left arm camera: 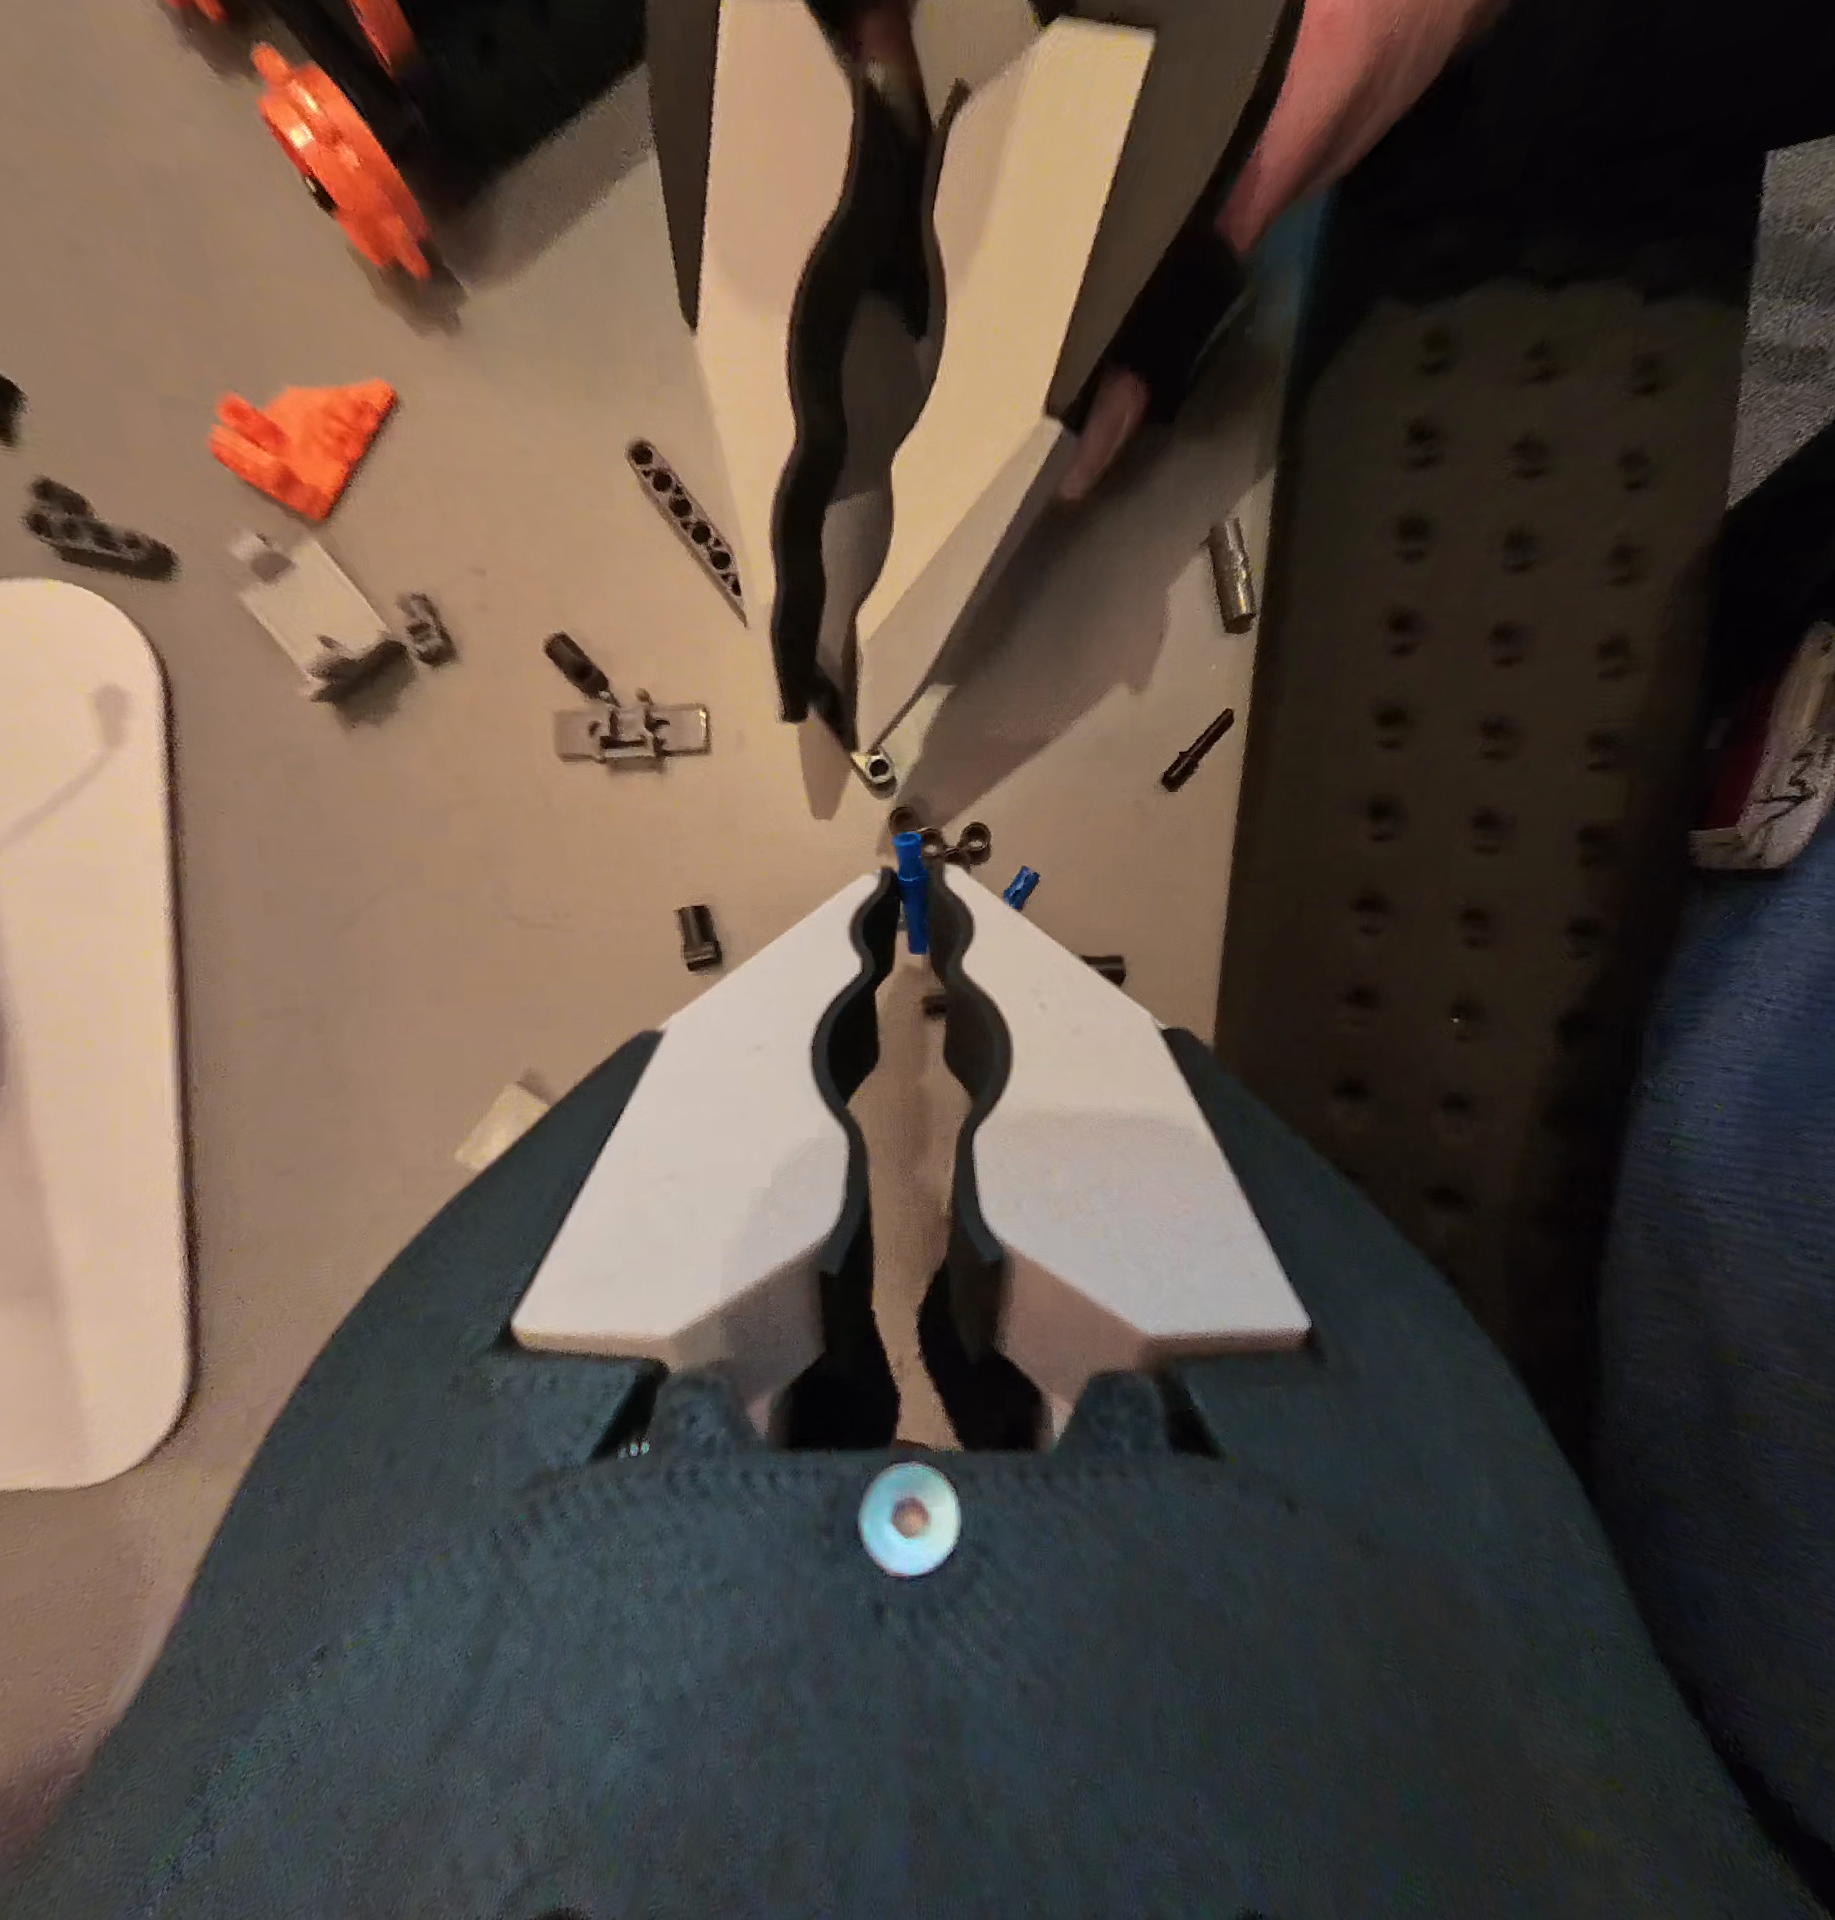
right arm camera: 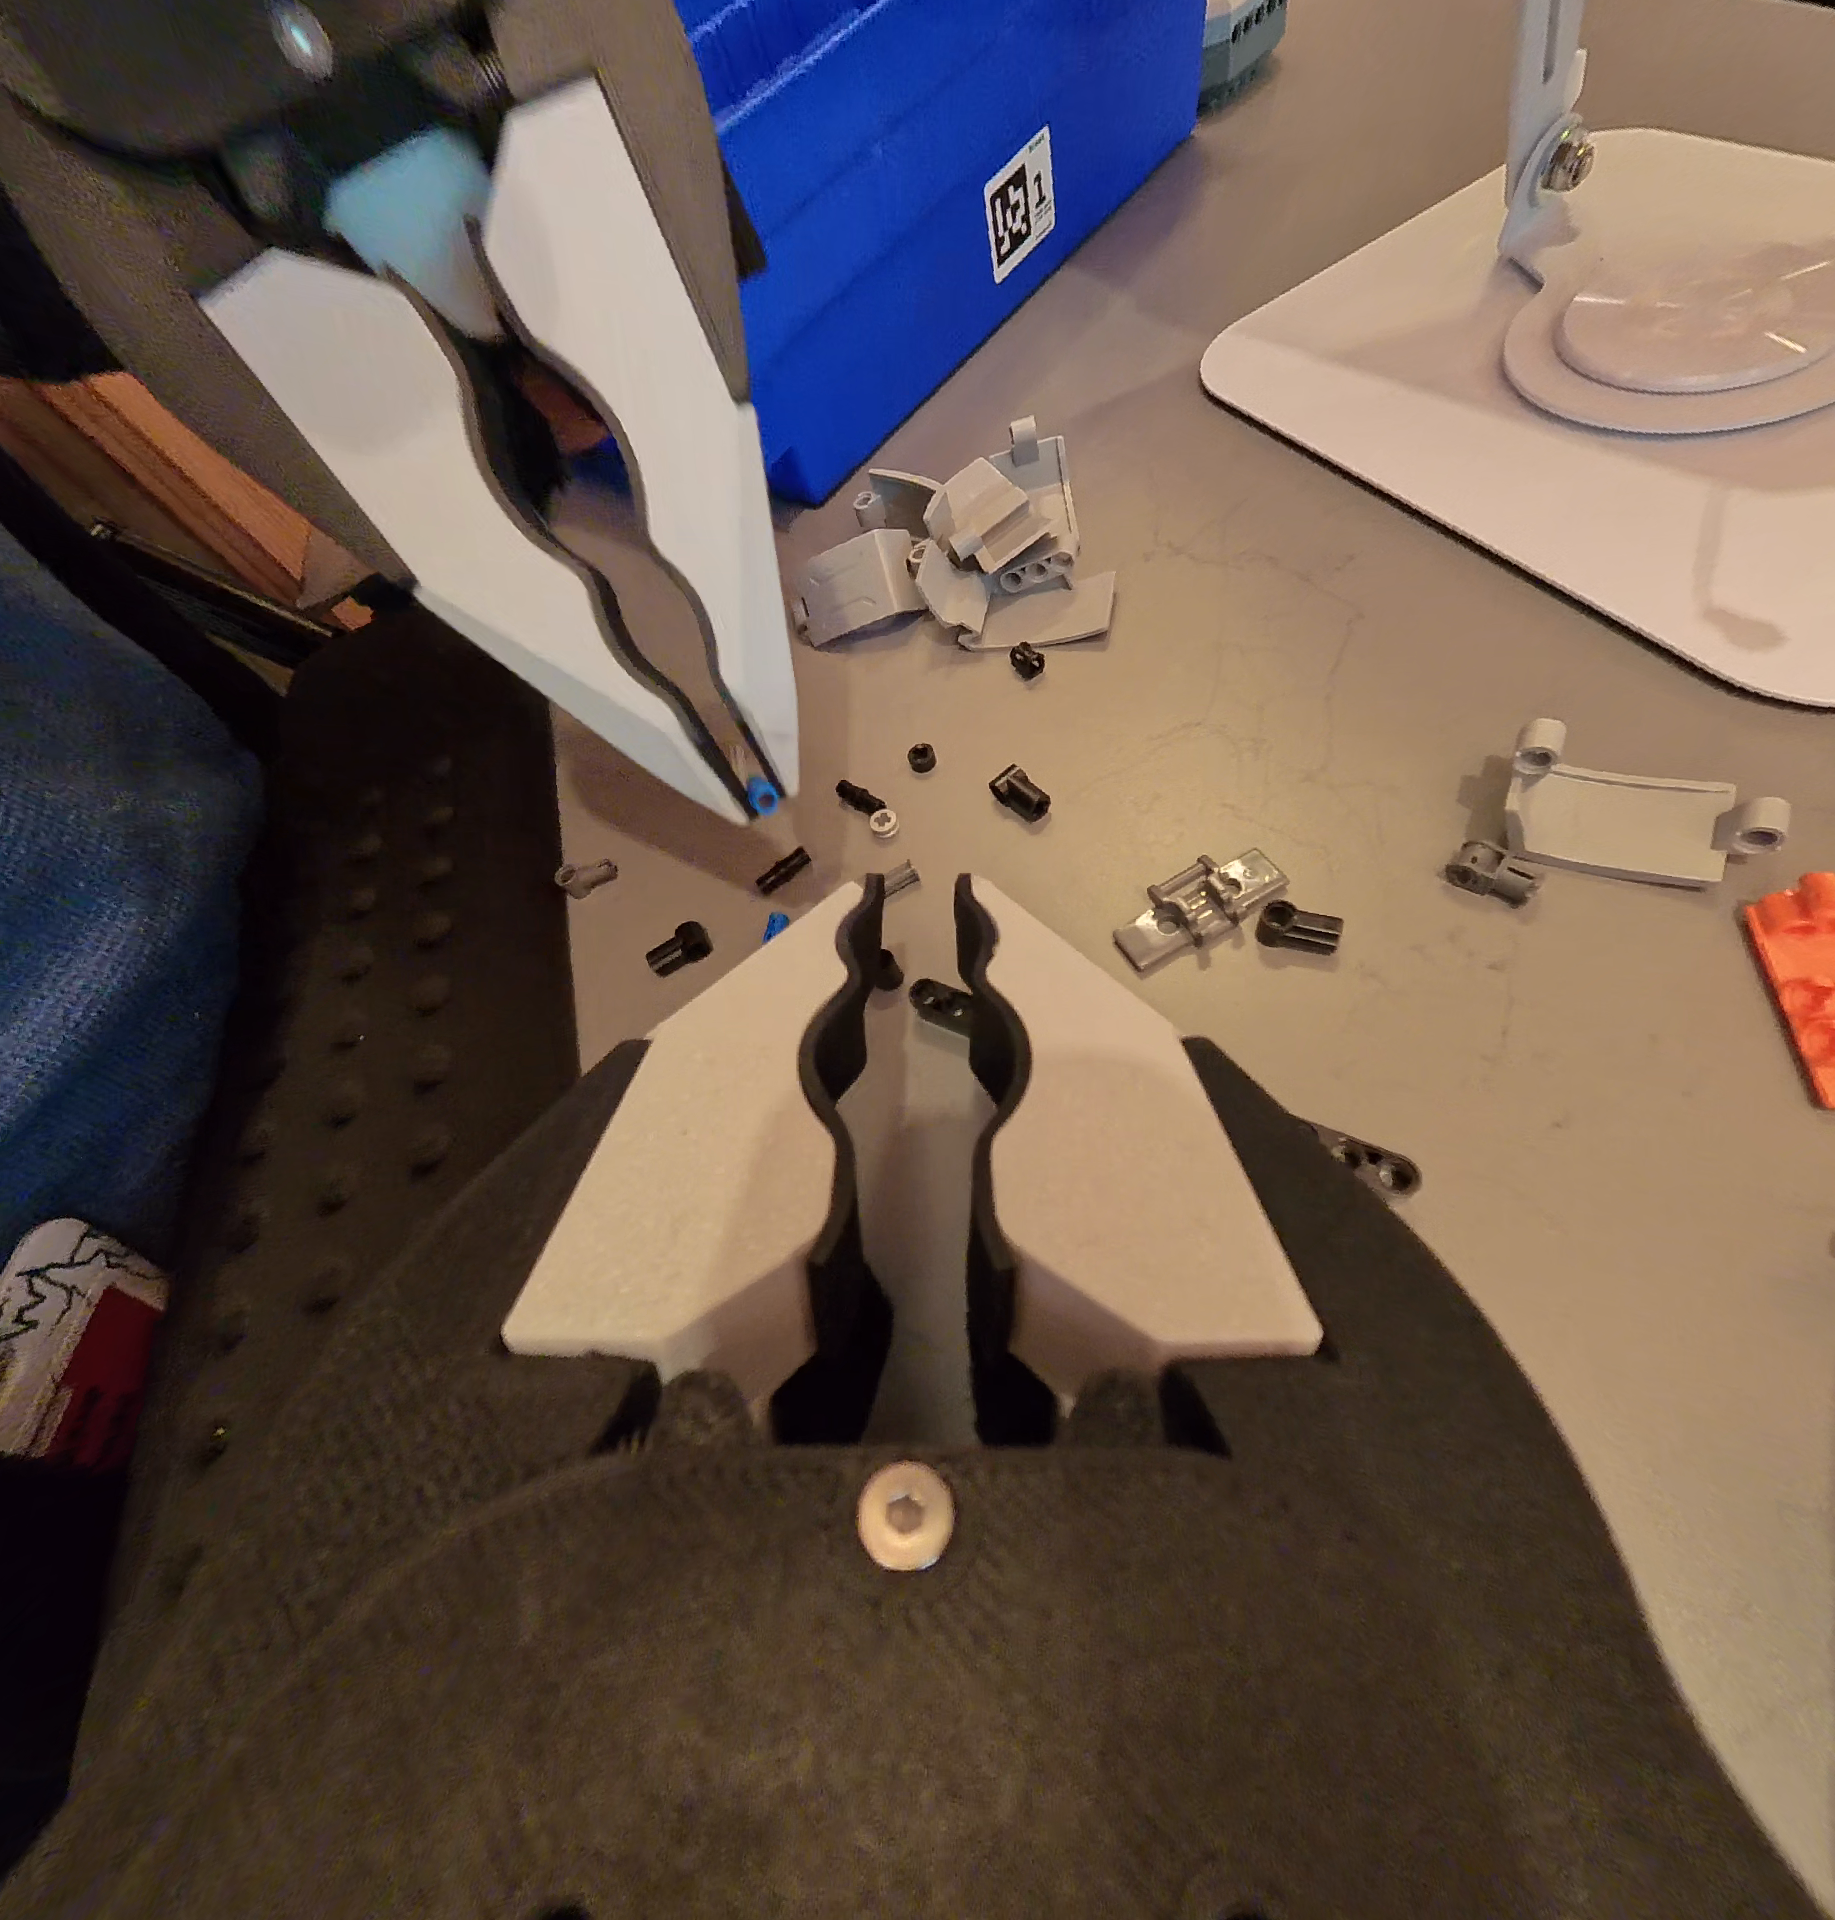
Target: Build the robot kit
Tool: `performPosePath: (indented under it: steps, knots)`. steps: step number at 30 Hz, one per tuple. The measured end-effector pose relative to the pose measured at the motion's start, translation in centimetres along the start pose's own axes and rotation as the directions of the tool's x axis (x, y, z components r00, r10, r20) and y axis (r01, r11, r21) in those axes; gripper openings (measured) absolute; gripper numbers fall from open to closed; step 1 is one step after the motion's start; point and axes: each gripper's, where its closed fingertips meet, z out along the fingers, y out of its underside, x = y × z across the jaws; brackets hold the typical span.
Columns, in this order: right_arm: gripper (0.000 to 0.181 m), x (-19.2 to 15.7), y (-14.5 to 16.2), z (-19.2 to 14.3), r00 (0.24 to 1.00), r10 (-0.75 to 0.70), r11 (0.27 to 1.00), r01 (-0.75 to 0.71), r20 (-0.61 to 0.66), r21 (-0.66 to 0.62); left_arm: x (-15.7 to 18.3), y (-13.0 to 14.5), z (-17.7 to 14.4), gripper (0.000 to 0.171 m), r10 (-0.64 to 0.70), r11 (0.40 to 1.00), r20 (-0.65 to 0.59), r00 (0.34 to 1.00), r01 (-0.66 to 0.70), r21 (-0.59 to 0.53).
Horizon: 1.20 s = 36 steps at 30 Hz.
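The left gripper (left arm camera: 911, 904) pinches a small blue pin (left arm camera: 910, 902), light, stiff and slippery, at its middle, while the right gripper (right arm camera: 913, 896), jaws slightly apart and empty, hovers near it over the desk (right arm camera: 1256, 1039).

My left claw (left arm camera: 913, 894) has white fingers lined in black on a dark teal body. My right claw (right arm camera: 913, 896) has the same white and black on a charcoal body. The peg (left arm camera: 911, 902) is bright blue. The table (right arm camera: 1308, 1039) is plain grey, the bin (right arm camera: 892, 208) blue, the flat panel (right arm camera: 1817, 997) orange, and the studded mat (left arm camera: 1464, 727) black.
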Motion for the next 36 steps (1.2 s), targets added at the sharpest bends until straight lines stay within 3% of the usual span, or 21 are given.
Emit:
performPosePath:
  steps: [7,16,21,24,26,29,33,36]
  knots:
    - [0.012,-0.2,-0.2,-0.2,1.0,0.003,1.0,-0.003,0.016,0.017,-0.1,2.5,2.6,0.004,-0.072,0.996,-0.003,0.997,0.072,-0.061]
    - [0.012,-0.3,-0.3,-0.3,1.0,0.0,1.0,-0.001,0.024,0.025,-0.3,2.6,3.3,0.017,-0.11,0.993,0.003,0.994,0.11,-0.042]
    - [0.012,-0.3,-0.2,-0.2,1.0,-0.004,1.0,0.004,0.021,0.02,-0.2,0.4,-0.3,0.018,-0.116,0.99,-0.025,0.993,0.118,0.077]
    - [0.012,-0.3,-0.3,-0.2,1.0,0.001,1.0,-0.002,0.023,0.021,0.1,-1.2,-4.6,0.018,-0.071,0.982,-0.062,0.996,0.081,0.172]
    - [0.012,-0.3,-0.2,-0.2,1.0,0.003,1.0,-0.003,0.024,0.018,-1.7,-0.9,-8.2,0.018,-0.078,0.977,0.016,0.997,0.073,0.199]
    - [0.012,-0.2,-0.2,-0.2,1.0,0.006,1.0,-0.006,0.025,0.013,-6.3,2.2,-13.9,0.018,-0.121,0.98,0.206,0.971,0.083,0.184]
    - [0.011,-0.2,-0.2,-0.1,0.999,0.017,1.0,-0.017,0.032,0.007,-12.1,12.4,-19.3,0.023,-0.239,0.966,0.375,0.896,0.257,0.001]
    - [0.011,-0.1,-0.3,-0.2,0.999,0.031,0.999,-0.032,0.036,0.014,-14.5,18.2,-21.0,0.022,-0.31,0.933,0.413,0.856,0.358,-0.041]
